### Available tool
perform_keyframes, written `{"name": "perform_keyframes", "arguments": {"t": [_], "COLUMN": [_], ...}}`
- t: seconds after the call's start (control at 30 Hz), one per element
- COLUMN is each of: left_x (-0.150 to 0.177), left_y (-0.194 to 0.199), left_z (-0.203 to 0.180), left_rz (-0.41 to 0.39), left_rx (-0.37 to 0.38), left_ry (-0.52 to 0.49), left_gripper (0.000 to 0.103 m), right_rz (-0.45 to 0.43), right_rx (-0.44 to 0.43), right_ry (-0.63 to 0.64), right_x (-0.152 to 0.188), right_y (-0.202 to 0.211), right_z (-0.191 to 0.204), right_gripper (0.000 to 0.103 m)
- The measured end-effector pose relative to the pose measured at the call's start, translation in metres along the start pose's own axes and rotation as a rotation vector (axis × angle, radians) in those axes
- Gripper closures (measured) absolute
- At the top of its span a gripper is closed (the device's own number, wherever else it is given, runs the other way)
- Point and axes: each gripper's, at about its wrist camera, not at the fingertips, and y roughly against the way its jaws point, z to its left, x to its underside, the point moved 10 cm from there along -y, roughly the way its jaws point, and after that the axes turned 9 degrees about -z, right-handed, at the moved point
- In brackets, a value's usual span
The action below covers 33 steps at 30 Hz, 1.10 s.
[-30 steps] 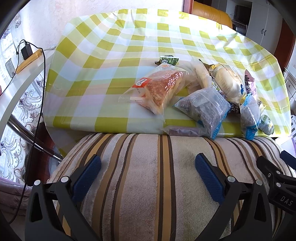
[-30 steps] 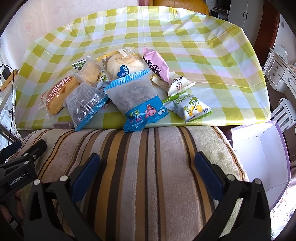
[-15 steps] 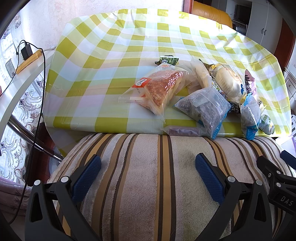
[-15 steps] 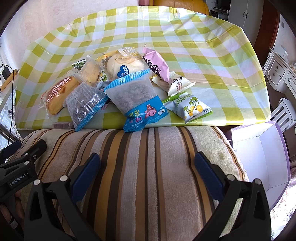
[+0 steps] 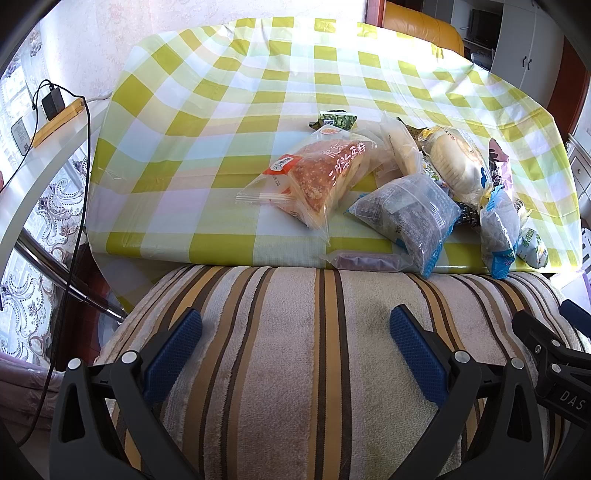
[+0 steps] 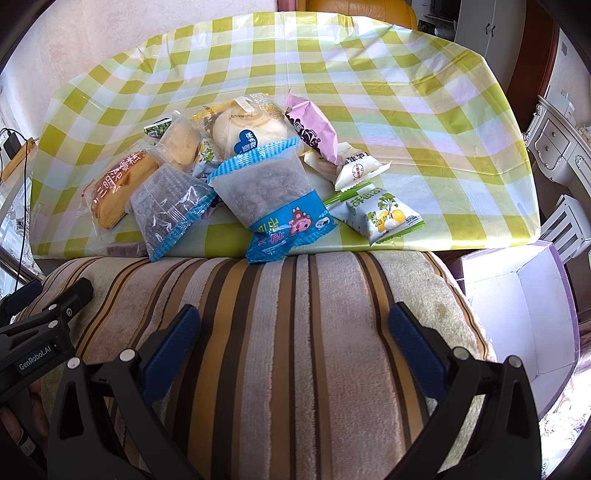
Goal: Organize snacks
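Several wrapped snacks lie heaped near the front edge of a table under a green-checked cloth [image 6: 424, 110]. Among them are a sandwich cake pack [image 5: 317, 173], a dark pack with blue trim [image 5: 410, 216], a blue-banded bag [image 6: 273, 195], a round bun [image 6: 247, 129], a pink pack [image 6: 314, 129] and a green-white pouch [image 6: 380, 214]. My left gripper [image 5: 295, 334] and right gripper [image 6: 293, 330] both stand open and hold nothing, hovering over a striped plush cushion [image 6: 295, 314] short of the table.
An open white box with purple edges [image 6: 535, 306] sits low at the right beside the cushion. A white side table with a charger and cable [image 5: 51, 107] stands at the left. White cabinets and an orange chair back [image 5: 421, 26] lie beyond the table.
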Motion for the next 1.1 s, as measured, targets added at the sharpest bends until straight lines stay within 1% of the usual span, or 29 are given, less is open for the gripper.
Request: {"name": "perform_keyframes", "arguments": {"t": [0.7,0.83,0.9,1.03,1.1], "left_x": [-0.001,-0.004,-0.006,-0.011,-0.015], "left_y": [-0.002,0.001,0.002,0.004,0.003], "left_z": [0.002,0.000,0.000,-0.003,-0.004], "left_rz": [0.007,-0.005,-0.016,-0.030,-0.034], "left_rx": [-0.016,-0.014,-0.010,0.019,0.032], "left_ry": [-0.018,-0.020,-0.025,-0.010,-0.007], "left_gripper": [0.005,0.006,0.006,0.009,0.013], "right_rz": [0.001,0.001,0.012,0.069,0.079], "right_rx": [-0.002,-0.001,-0.016,-0.069,-0.098], "right_ry": [-0.001,-0.003,-0.013,-0.005,-0.021], "right_x": [-0.002,-0.002,-0.003,-0.004,-0.006], "right_y": [-0.001,0.000,0.000,-0.001,0.000], "right_z": [-0.001,-0.001,-0.001,-0.002,-0.004], "right_gripper": [0.001,0.001,0.001,0.001,0.001]}}
